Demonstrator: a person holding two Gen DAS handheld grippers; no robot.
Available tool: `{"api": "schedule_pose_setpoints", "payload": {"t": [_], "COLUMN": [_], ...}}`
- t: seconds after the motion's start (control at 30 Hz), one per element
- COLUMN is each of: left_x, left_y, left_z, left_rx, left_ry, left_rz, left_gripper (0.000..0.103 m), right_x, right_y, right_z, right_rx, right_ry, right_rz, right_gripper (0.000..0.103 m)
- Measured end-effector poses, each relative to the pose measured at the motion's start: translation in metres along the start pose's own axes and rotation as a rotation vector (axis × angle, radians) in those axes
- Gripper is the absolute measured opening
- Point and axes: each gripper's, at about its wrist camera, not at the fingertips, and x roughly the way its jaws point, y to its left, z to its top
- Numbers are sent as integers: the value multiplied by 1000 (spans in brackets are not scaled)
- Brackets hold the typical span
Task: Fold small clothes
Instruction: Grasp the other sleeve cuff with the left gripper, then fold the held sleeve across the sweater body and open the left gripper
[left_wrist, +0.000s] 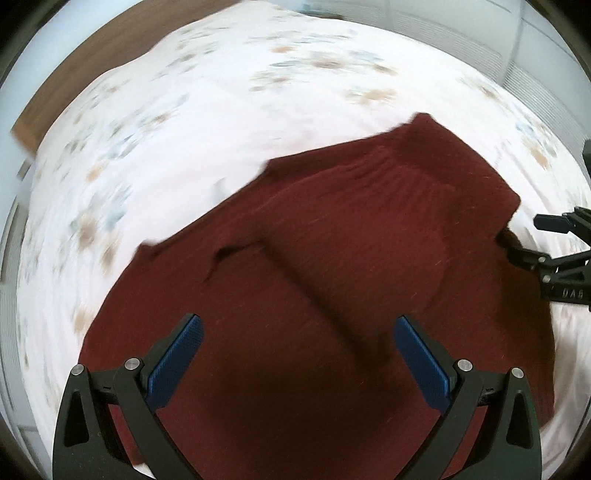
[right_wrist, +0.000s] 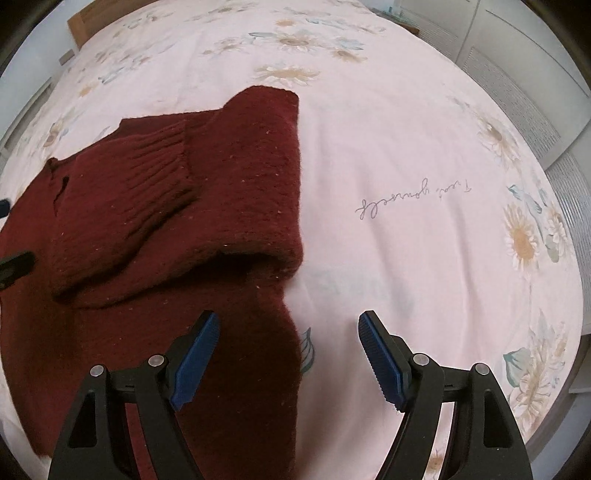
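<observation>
Dark red sweater on the bed, lying on a pink floral sheet, right sleeve folded in across the body with its ribbed cuff on top. Left hand-held gripper released, jaws spread wide over the lower body of the sweater, nothing between the pads. Right hand-held gripper likewise released, jaws spread, hovering above the right edge of the sweater where knit meets sheet; left pad over fabric, right pad over bare sheet. Left-wrist view blurred, so exact lay of the left side unclear; a raised ridge across the body just visible. Judged: one sleeve fold done, further folds pending. Risks from here: a pinch at the right edge likely to catch sheet together with knit, since the jaws straddle both, dragging bedding up with the fold. Thick, soft knit prone to slipping from a shallow grip. Folded sleeve loose on top, so lifting the hem quickly could slide it out of place. Uneven lift between the two sides would leave a skewed fold.
</observation>
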Motion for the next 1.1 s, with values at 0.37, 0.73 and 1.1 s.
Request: {"api": "schedule_pose_setpoints", "payload": {"t": [0.37, 0.73, 1.1], "left_x": [56, 90, 34], "left_y": [-75, -65, 16], "left_z": [36, 50, 18], "left_rx": [202, 115, -148], "left_ry": [67, 124, -37], "left_rz": [17, 17, -28], "left_gripper": [102, 18, 14], "right_x": [14, 23, 28], "right_y": [-17, -11, 18], "right_z": [-4, -1, 24], "right_rx": [24, 34, -33], "right_ry": [20, 0, -38], "right_rz": [24, 27, 30], "right_gripper": [79, 79, 20]}}
